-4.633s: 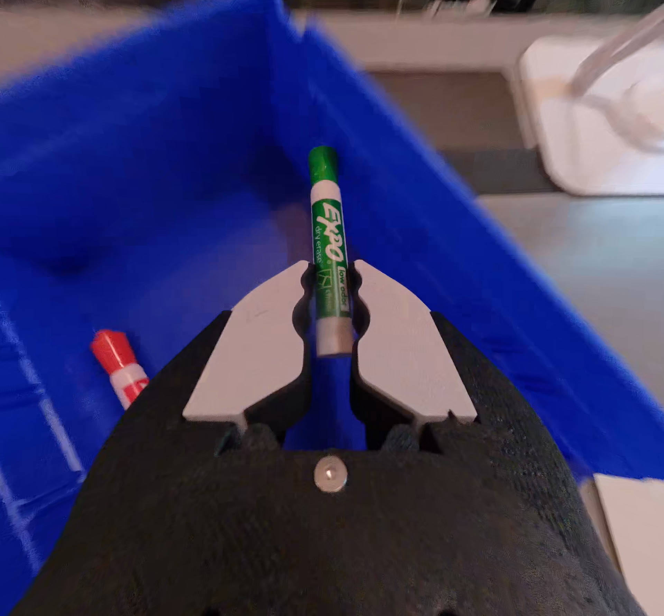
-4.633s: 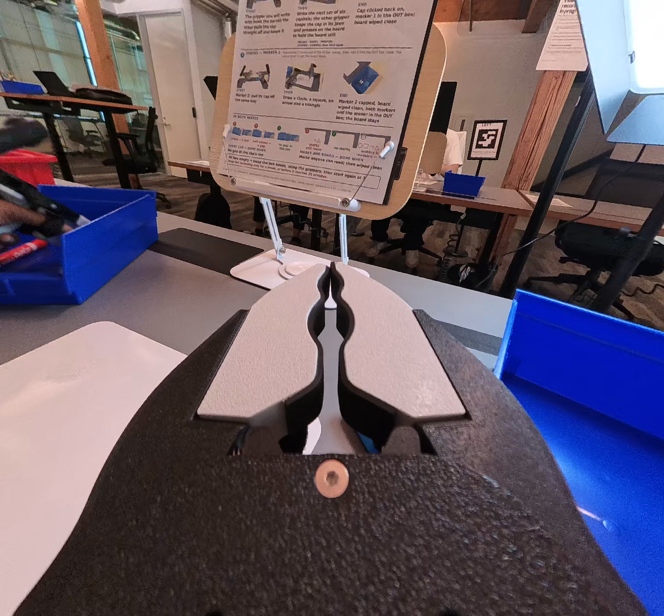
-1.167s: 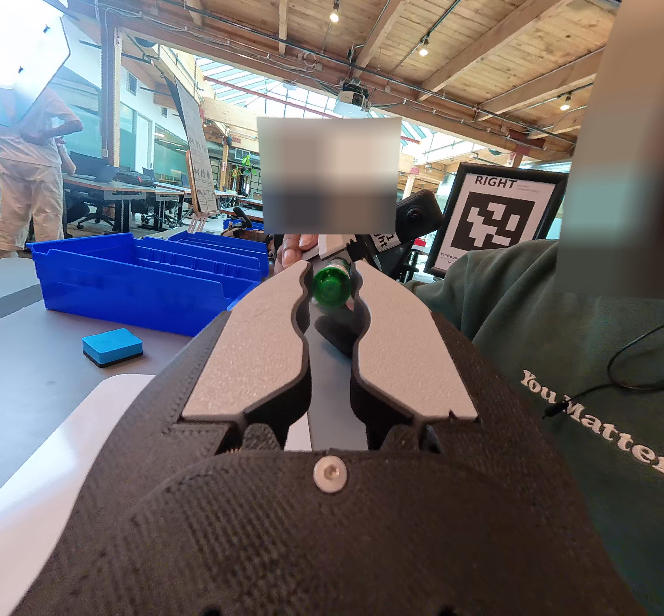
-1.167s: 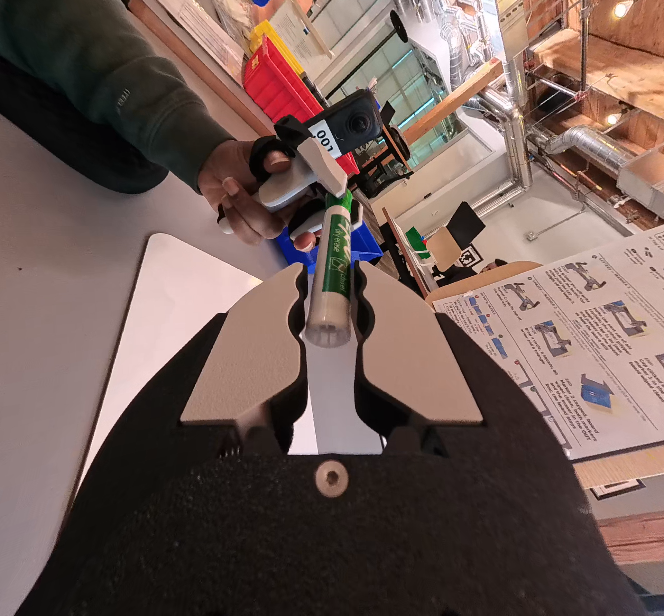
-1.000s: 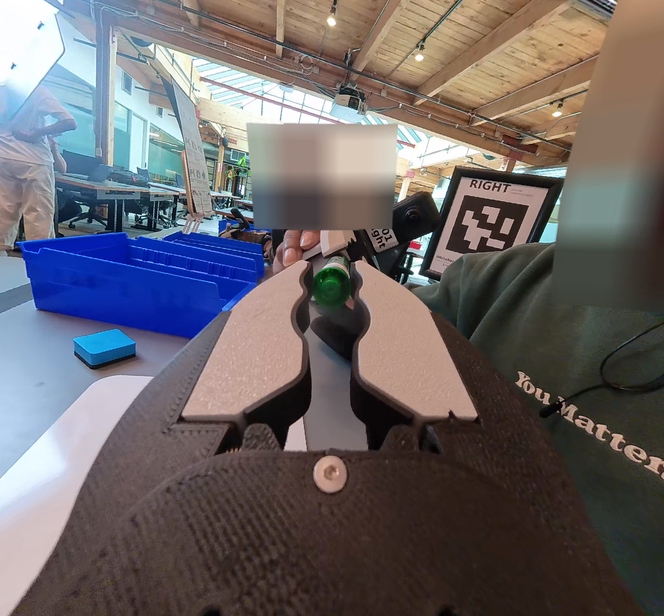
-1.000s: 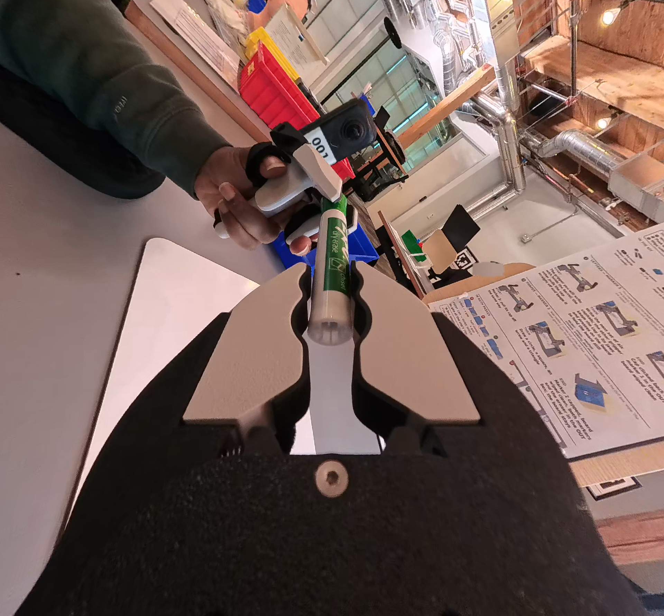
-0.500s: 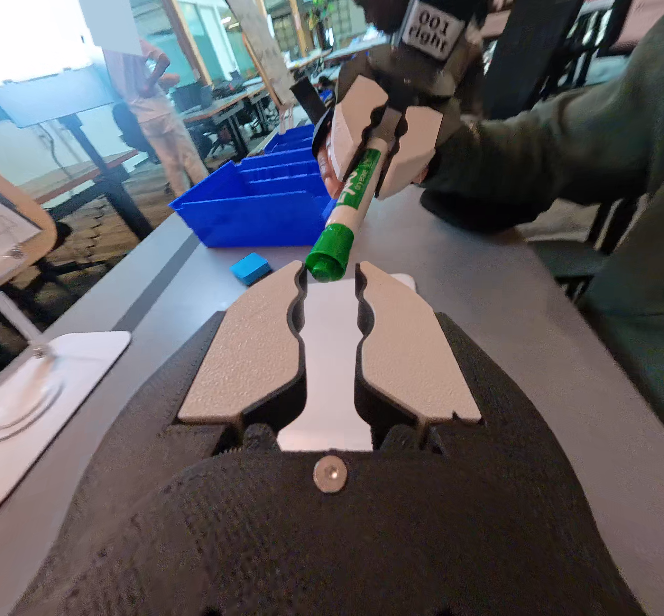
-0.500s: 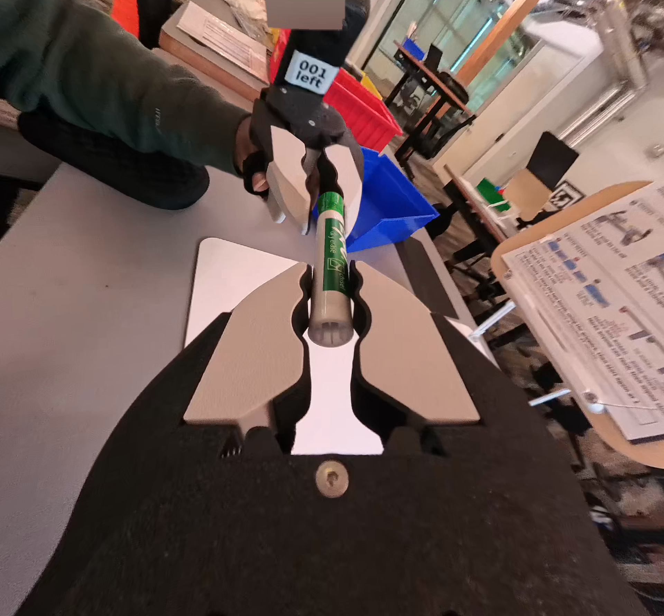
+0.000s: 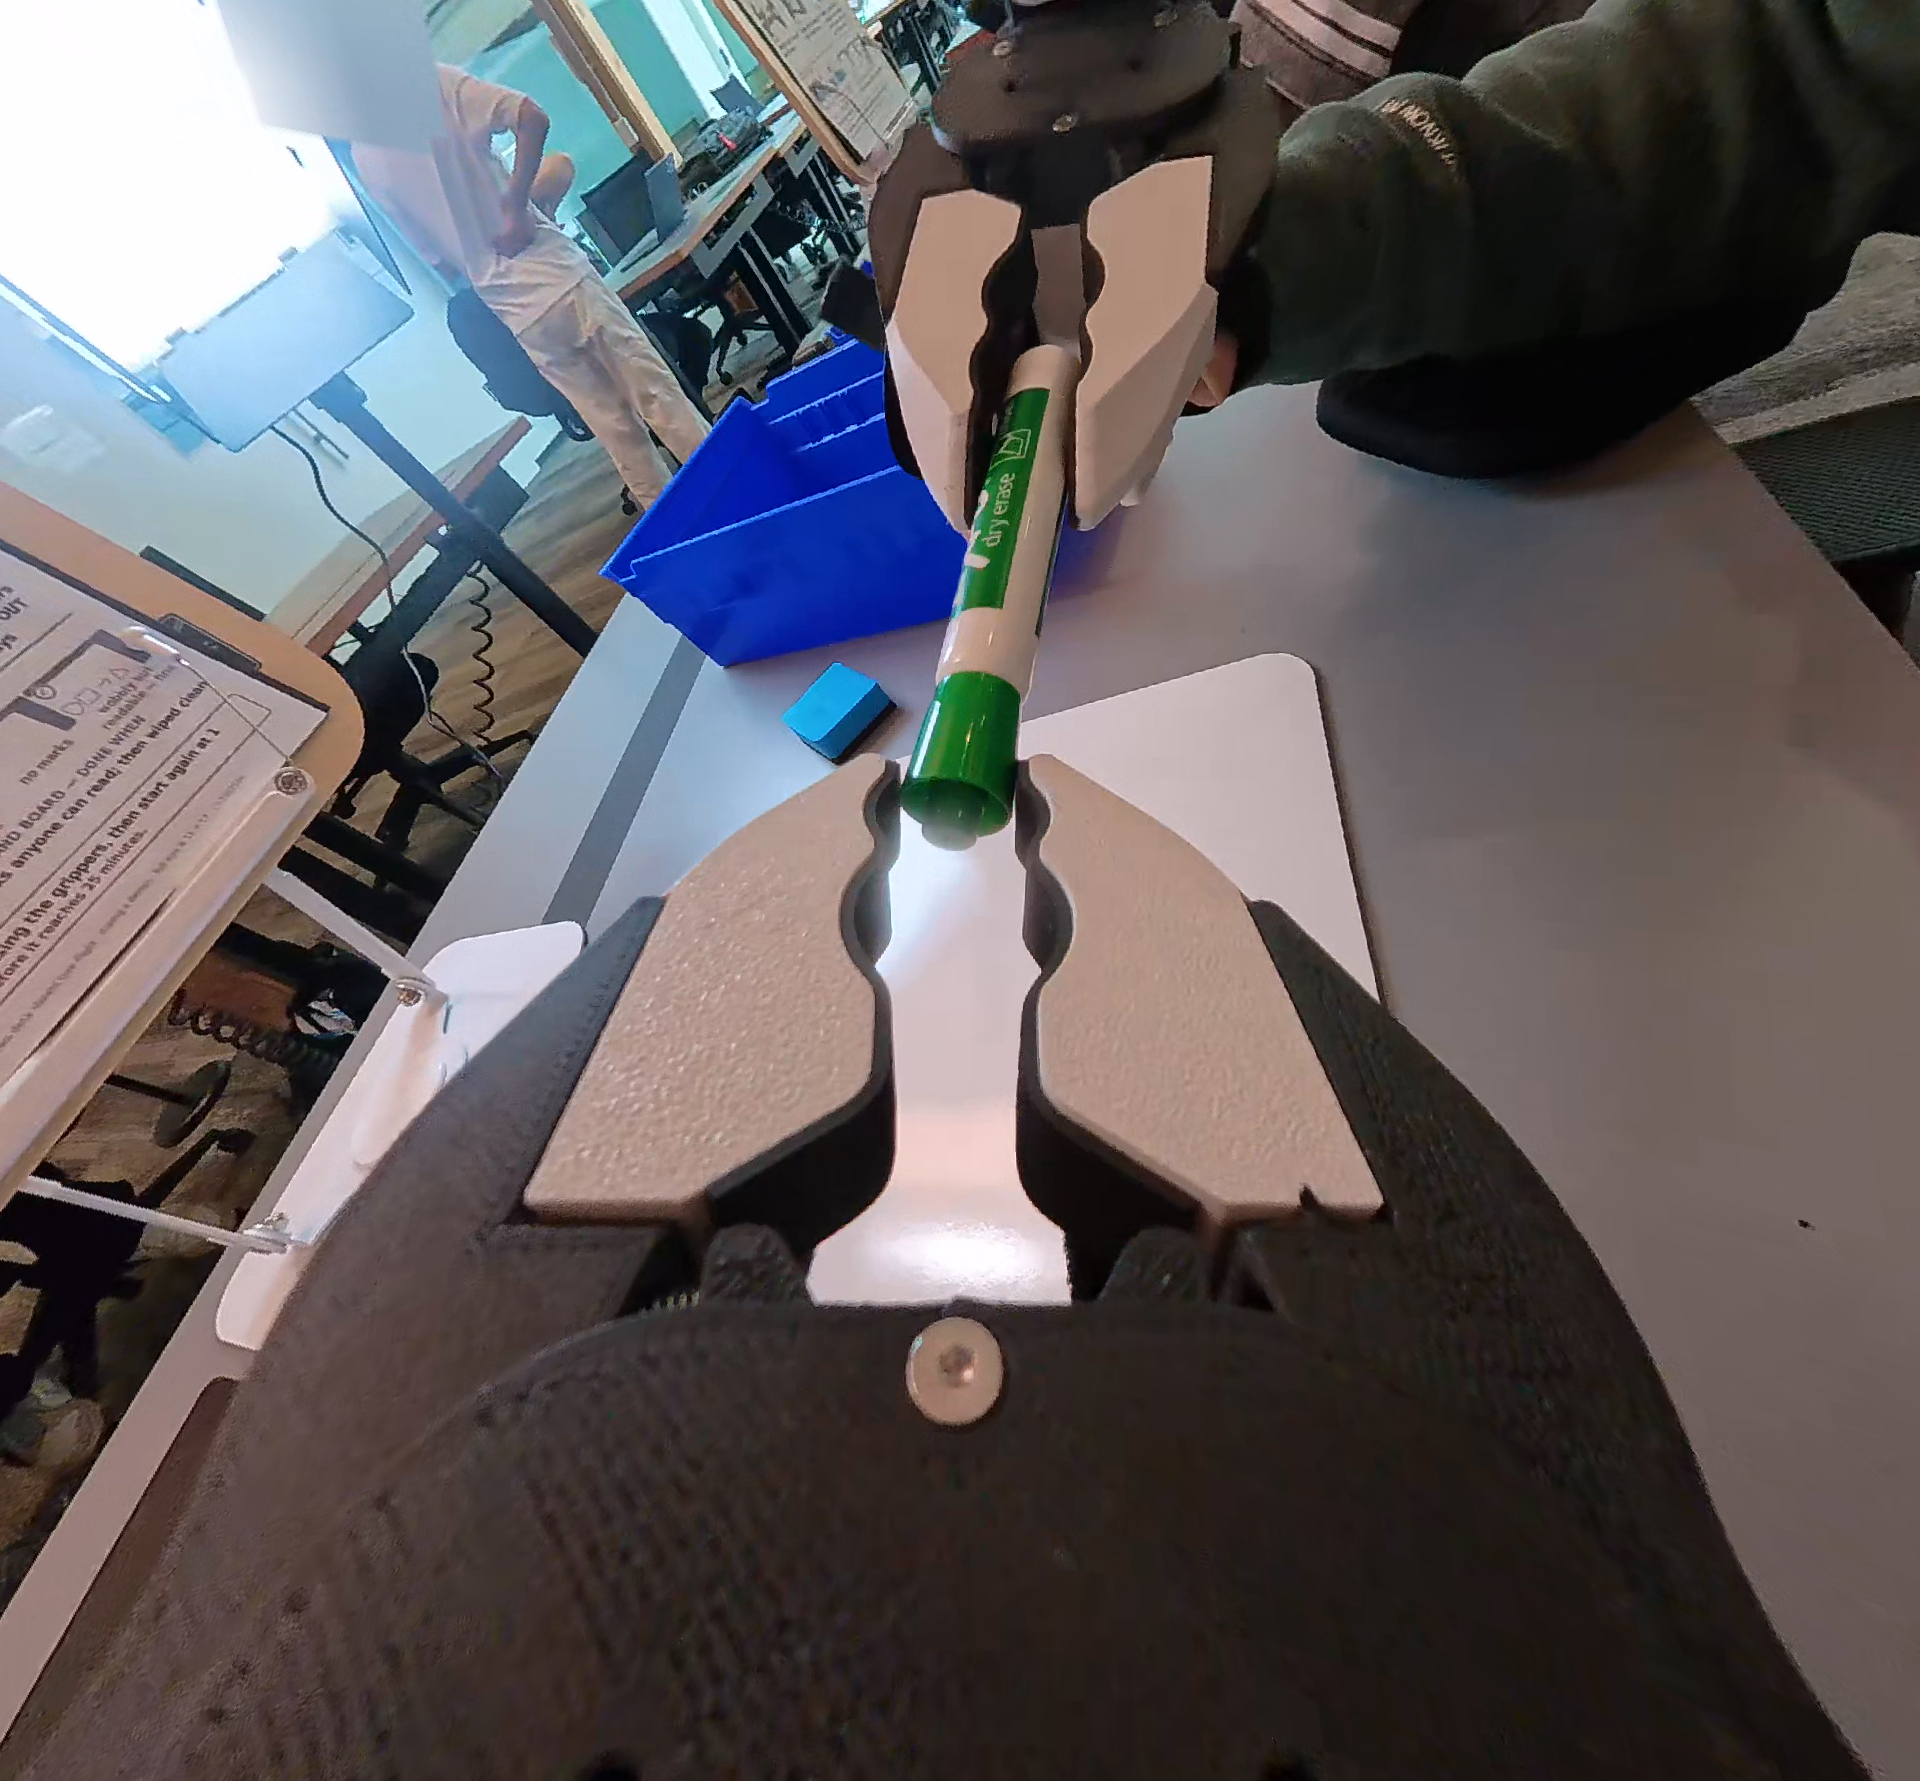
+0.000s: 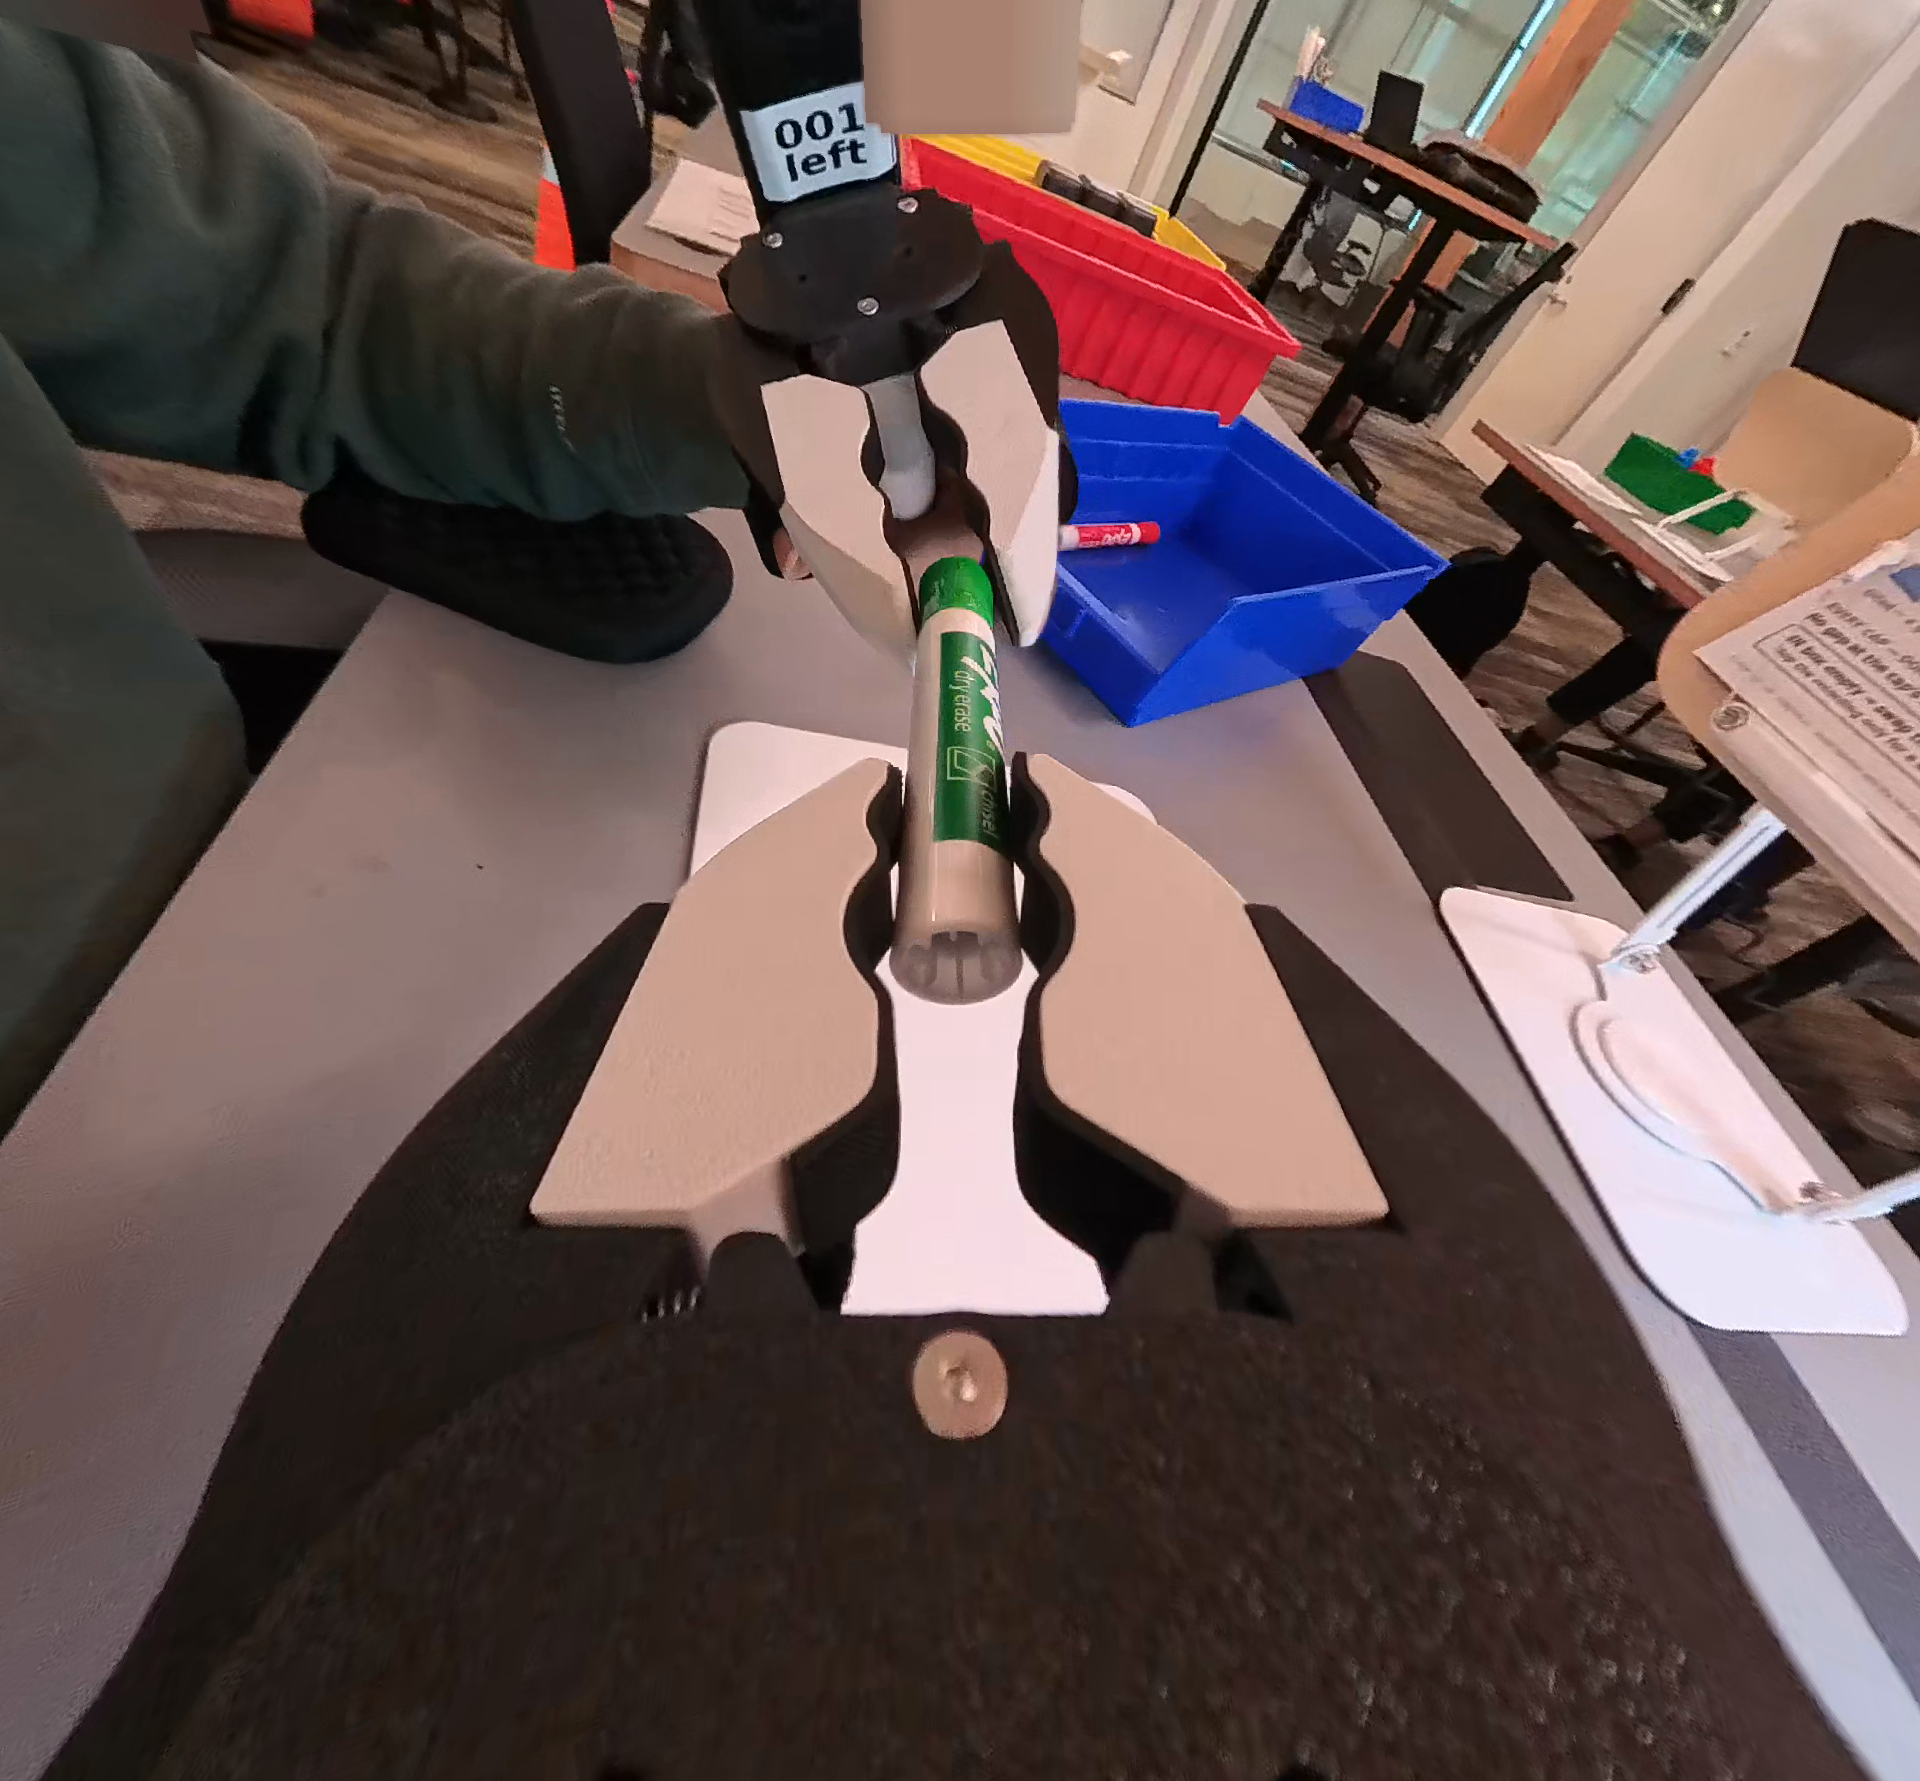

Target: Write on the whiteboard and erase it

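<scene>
A green dry-erase marker spans between my two grippers above a white whiteboard that lies flat on the grey table. My right gripper is shut on the marker's barrel. My left gripper is shut on the marker's green cap, which also shows in the right wrist view. The cap sits on the marker. The right gripper also shows in the left wrist view, and the left gripper in the right wrist view. A blue eraser lies beside the board.
A blue bin stands past the board and holds a red marker. A red bin is behind it. A document stand with a white base and an instruction sheet stands at the table's edge. A person stands far off. The tips of one gripper are about 6 centimeters away from the tips of the other.
Both grippers have tilted down from pointing up at the ceiling to pointing over the whiteboard. The marker has stayed held between them.
</scene>
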Action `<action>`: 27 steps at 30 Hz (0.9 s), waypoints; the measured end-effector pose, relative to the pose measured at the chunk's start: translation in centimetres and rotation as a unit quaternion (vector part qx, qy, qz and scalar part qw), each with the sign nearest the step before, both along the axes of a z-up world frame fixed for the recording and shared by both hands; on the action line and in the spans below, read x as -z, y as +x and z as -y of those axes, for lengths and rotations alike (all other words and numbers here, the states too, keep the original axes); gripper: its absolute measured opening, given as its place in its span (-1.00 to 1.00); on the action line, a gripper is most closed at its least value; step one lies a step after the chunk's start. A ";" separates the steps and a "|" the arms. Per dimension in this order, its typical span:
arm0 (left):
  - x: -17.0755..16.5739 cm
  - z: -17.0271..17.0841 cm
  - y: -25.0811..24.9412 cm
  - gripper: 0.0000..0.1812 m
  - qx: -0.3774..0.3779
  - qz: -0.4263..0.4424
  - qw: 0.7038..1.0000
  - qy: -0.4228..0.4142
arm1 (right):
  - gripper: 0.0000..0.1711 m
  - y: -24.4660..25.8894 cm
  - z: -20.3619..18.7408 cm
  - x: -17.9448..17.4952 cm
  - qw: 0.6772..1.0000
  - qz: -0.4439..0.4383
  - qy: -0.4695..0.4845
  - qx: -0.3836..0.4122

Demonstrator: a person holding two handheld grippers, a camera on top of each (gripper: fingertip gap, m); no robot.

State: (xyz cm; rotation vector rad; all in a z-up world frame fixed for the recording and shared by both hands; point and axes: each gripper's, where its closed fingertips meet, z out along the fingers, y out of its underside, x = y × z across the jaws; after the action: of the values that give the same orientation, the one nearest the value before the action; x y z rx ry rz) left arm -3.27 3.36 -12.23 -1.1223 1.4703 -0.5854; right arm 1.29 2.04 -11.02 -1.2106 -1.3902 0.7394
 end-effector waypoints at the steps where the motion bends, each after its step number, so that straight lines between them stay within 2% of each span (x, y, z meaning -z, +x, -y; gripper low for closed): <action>1: 0.0 0.1 0.0 -0.77 0.002 0.000 1.000 0.001 | -0.77 0.0 0.1 0.0 1.000 -0.002 -0.005 -0.003; 27: 0.0 0.7 -0.4 -0.78 0.045 -0.003 0.999 -0.027 | -0.77 -0.7 -0.1 1.0 0.999 -0.020 -0.034 -0.024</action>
State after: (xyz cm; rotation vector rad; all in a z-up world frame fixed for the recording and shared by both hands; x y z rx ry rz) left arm -3.70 2.67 -12.27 -1.1051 1.5248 -0.6878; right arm 0.62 2.11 -12.00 -1.2115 -1.3743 0.8473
